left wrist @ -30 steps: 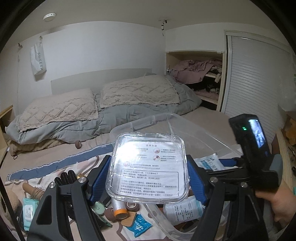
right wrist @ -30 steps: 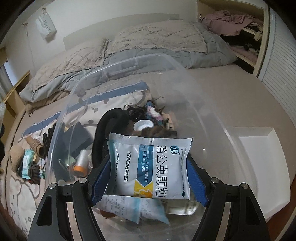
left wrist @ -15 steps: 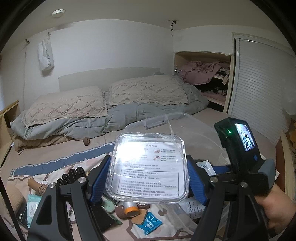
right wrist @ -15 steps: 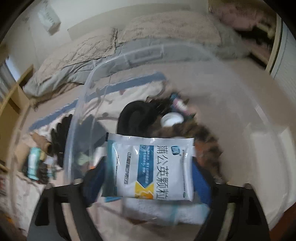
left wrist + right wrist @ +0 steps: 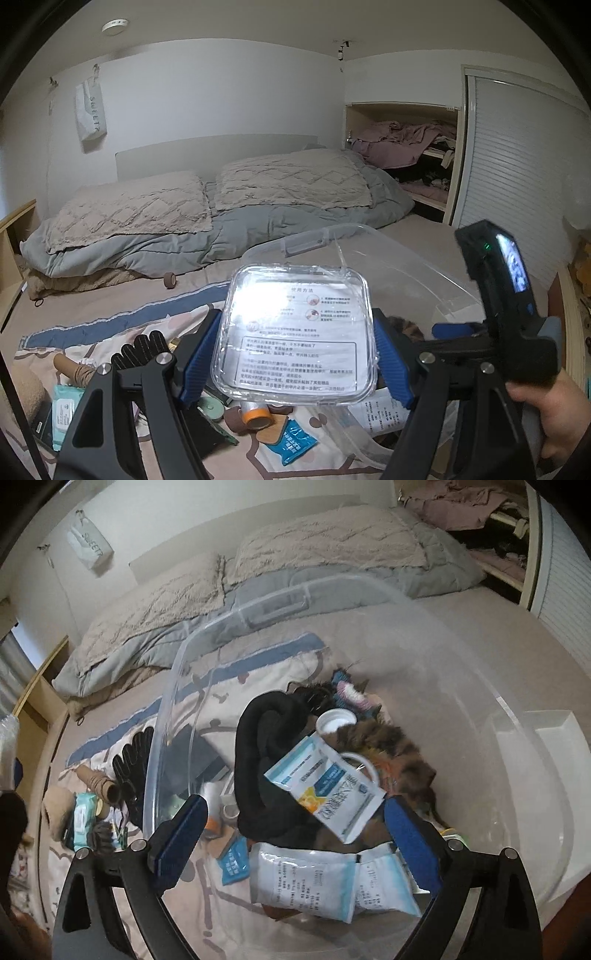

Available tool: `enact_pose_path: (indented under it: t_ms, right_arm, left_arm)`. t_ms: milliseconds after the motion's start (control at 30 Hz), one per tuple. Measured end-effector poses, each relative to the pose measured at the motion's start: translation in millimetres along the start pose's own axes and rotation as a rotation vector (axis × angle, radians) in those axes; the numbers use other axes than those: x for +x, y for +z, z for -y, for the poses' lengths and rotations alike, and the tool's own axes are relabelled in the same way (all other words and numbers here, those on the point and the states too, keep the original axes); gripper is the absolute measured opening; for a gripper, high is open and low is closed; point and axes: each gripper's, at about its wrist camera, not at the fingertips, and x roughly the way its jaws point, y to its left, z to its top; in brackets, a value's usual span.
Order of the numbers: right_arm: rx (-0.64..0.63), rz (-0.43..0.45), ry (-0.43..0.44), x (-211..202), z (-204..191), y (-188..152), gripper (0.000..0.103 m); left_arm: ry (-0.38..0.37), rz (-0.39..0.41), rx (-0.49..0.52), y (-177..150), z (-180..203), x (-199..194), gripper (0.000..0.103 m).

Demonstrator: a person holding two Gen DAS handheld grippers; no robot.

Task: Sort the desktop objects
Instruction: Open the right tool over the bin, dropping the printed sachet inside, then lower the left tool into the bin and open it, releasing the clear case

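Left wrist view first. Left gripper point(image 5: 297, 354) clamped on a clear plastic case point(image 5: 297, 332), blue fingers point(image 5: 199, 354) pressing both its side edges, held up off the bed point(image 5: 110, 306). Label on the case in small Chinese print, too fine to read, top half washed out by glare. Just behind it, the rim of a big clear storage bin point(image 5: 369, 243), latch tab facing the camera. Free room mostly up and toward the pillows point(image 5: 129, 214); down low it's crowded: black glove point(image 5: 142, 350), wipes pack point(image 5: 64, 406), orange-capped tube point(image 5: 255, 411), blue sachet point(image 5: 291, 441) on the patterned blanket. Right side blocked by the other gripper's body with its lit screen point(image 5: 513, 269) and a hand point(image 5: 550, 421) holding it. White bag on the wall point(image 5: 90, 114) reads "SWEETY".

Right wrist view. Right gripper point(image 5: 293, 843) let go, fingers point(image 5: 177, 834) spread wide and touching nothing, hanging over the open bin point(image 5: 173, 686). Medicine sachet point(image 5: 328, 786) lying loose and tilted inside the bin, on top of a black fabric roll point(image 5: 258, 746) and a furry brown thing point(image 5: 388, 742); blue-and-white print with Chinese characters, not readable at that angle. Two more white sachets point(image 5: 325, 878) at the near wall, a white cap point(image 5: 336, 722) further back. Bin's right half bare, white lid point(image 5: 554, 734) beside it. Left wall of the bin between the fingers and the clutter outside.
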Motion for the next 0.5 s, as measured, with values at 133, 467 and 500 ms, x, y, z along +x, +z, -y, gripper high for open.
enact_pose_path:
  t_ms: [133, 467, 500]
  right_arm:
    - [0.018, 0.055, -0.015, -13, 11, 1, 0.096]
    - [0.032, 0.200, -0.013, -51, 34, -1, 0.096]
    - [0.031, 0.207, -0.012, -53, 35, -1, 0.096]
  left_arm:
    - [-0.013, -0.008, -0.001, 0, 6, 4, 0.077]
    - [-0.051, -0.029, -0.012, 1, 21, 17, 0.077]
    - [-0.055, -0.032, -0.010, 1, 24, 19, 0.077]
